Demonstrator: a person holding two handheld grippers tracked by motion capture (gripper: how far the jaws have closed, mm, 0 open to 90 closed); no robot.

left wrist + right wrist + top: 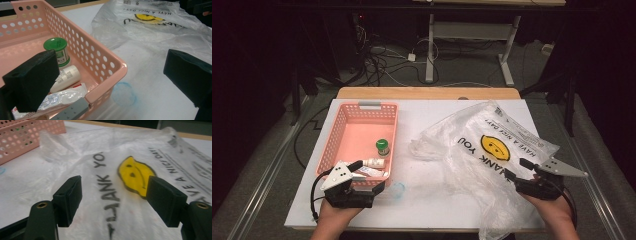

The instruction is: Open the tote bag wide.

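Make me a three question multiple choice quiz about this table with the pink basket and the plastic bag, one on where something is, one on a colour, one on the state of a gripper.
1. Where does the small green-capped bottle stand?
A. inside the pink perforated plastic basket
B. on the clear plastic bag with the yellow smiley face
C. on the floor

2. What colour is the ring mark on the white table beside the basket's corner?
A. red
B. blue
C. black

3. How does the right gripper stand?
A. shut on the bag
B. shut on nothing
C. open over the bag

Answers: 1 A, the bottle stands upright within the basket walls. 2 B, the faint ring is blue. 3 C, its fingers stand wide apart with the bag's print between them.
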